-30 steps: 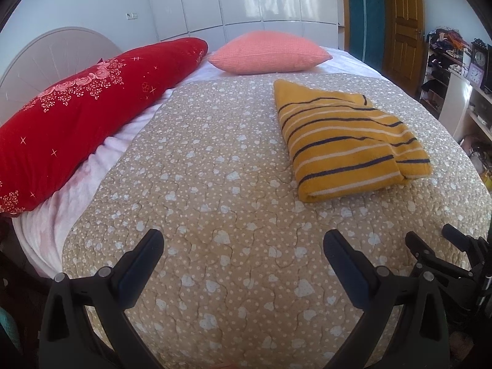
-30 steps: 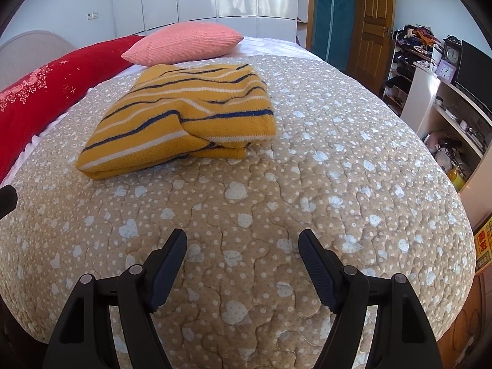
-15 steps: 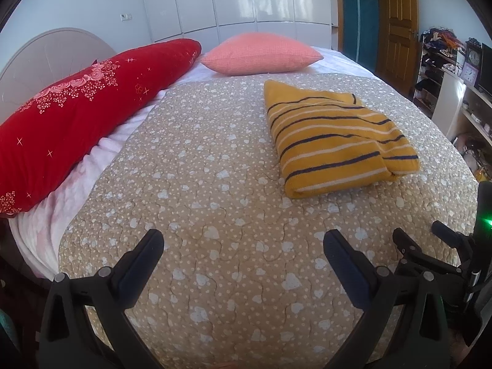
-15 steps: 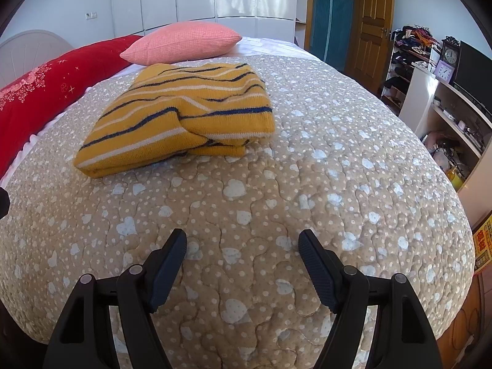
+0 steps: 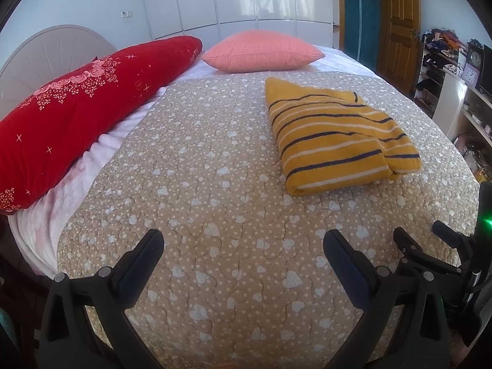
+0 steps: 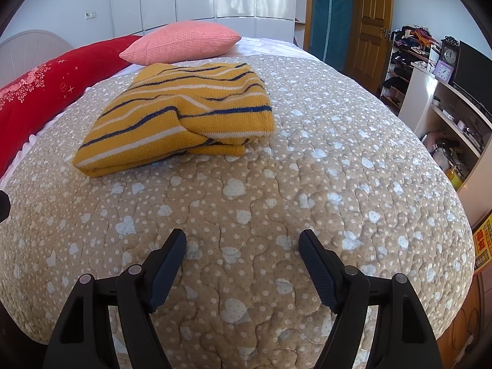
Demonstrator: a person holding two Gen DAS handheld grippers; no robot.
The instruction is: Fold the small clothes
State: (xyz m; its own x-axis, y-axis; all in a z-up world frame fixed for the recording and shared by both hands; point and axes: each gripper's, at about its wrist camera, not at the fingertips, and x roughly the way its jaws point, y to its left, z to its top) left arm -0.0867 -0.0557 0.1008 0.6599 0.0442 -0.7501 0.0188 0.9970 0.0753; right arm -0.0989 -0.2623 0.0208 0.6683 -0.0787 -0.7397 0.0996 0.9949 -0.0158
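Where pillows [image 5: 258, 50] lie, folded sweater [image 6: 181, 113] nearby.

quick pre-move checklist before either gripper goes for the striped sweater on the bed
1. Left gripper has open jaws with nothing between them: ok.
2. Right gripper has open jaws with nothing between them: ok.
3. Yellow striped sweater already lies folded on the quilt, touched by neither gripper: ok.
4. Fold is neat: not ok, one layer sticks out at the near corner.
5. Quilt between the grippers and the sweater carries nothing in the way: ok.
6. Pink pillow and red pillow lie apart from the sweater: ok.
7. Another garment waiting to be folded: cannot tell, none in view.
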